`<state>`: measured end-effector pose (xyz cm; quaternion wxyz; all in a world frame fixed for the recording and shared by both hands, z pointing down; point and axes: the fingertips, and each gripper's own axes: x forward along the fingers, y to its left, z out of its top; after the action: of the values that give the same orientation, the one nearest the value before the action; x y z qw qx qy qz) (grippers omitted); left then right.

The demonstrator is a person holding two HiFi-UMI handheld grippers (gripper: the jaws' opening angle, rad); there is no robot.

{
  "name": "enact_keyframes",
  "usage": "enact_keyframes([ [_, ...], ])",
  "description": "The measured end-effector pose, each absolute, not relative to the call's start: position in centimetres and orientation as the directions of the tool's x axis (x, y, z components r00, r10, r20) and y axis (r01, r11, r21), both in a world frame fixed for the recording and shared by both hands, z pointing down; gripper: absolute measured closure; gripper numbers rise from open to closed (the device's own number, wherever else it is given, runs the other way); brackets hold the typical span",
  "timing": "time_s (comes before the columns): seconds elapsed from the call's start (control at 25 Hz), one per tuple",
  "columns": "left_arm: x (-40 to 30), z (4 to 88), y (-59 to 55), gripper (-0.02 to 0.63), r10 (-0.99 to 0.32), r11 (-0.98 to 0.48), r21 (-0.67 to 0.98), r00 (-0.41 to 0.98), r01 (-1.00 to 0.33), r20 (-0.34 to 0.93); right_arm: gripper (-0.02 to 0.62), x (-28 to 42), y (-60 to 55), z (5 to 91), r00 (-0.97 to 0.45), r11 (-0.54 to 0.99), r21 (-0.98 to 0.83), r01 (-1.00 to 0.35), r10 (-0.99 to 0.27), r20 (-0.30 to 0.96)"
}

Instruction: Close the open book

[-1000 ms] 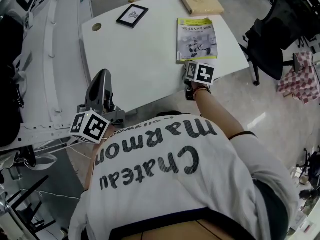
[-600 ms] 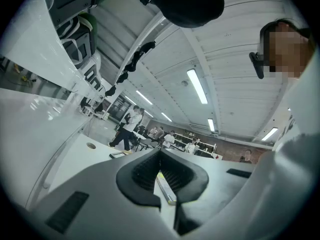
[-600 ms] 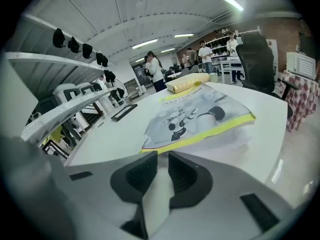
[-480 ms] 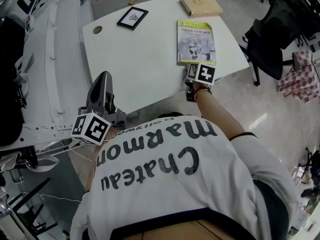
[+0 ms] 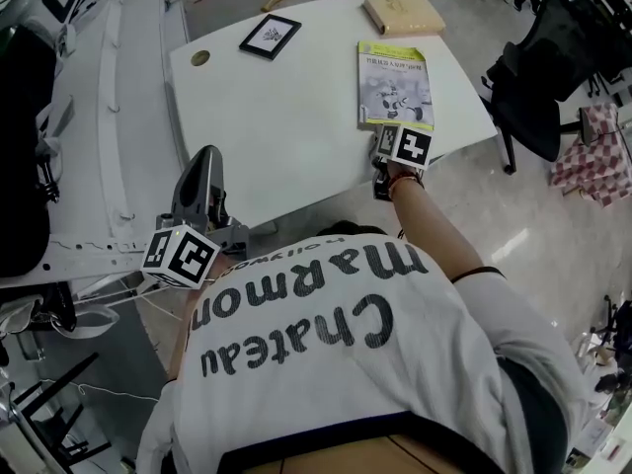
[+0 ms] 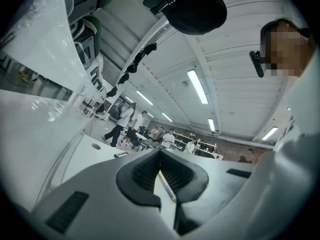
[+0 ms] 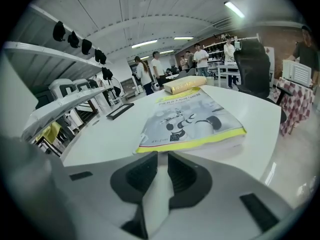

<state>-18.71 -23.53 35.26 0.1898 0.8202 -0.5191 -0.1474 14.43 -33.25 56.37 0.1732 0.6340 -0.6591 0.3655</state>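
The book [image 5: 395, 85] lies shut and flat at the right of the white table [image 5: 276, 126], its grey cover with a yellow-green border facing up. My right gripper [image 5: 379, 132] sits at the book's near left corner, just short of its edge. In the right gripper view the book [image 7: 192, 121] lies right beyond the right gripper [image 7: 162, 156]. Its jaws have just been opening a little and stand slightly apart with nothing between them. My left gripper [image 5: 204, 158] hovers off the table's near left edge, far from the book. The left gripper [image 6: 160, 153] is shut and empty.
A black framed picture [image 5: 270, 35] and a tan closed book [image 5: 402, 13] lie at the table's far side, with a round cable hole [image 5: 200, 57] at the left. A black office chair [image 5: 538, 77] stands right of the table; white shelving [image 5: 109, 117] runs along the left.
The head view has shifted slightly. The book and both grippers keep their places.
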Motion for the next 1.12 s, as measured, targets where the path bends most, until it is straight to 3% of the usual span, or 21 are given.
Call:
enact_keyframes([
  [0.36,-17.8,35.0,-23.3,0.583,-0.907,-0.384,0.455,0.420,-0.804,-0.025,0.537,14.4,-33.3,56.4,-0.178,-0.065,-0.309,-0.949,-0.698,0.694],
  [0.68,-13.4,34.5,-21.9,0.583,-0.921,-0.342,0.455,0.389,-0.822,0.011,0.538,16.4,-32.6,54.7,-0.321,-0.069,-0.508,-0.859,-0.701,0.637],
  [0.92,-7.8,34.8,-19.6,0.583,-0.928,-0.320,0.466,0.371,-0.825,0.019,0.540,19.1,-31.4,48.9,-0.477,0.073,-0.669,-0.739,-0.759,0.444],
  [1.12,-2.9,35.3,-17.0,0.583,-0.932,-0.311,0.469,0.361,-0.827,0.018,0.540,21.5,-29.5,42.9,-0.543,0.255,-0.639,-0.725,-0.783,0.304],
])
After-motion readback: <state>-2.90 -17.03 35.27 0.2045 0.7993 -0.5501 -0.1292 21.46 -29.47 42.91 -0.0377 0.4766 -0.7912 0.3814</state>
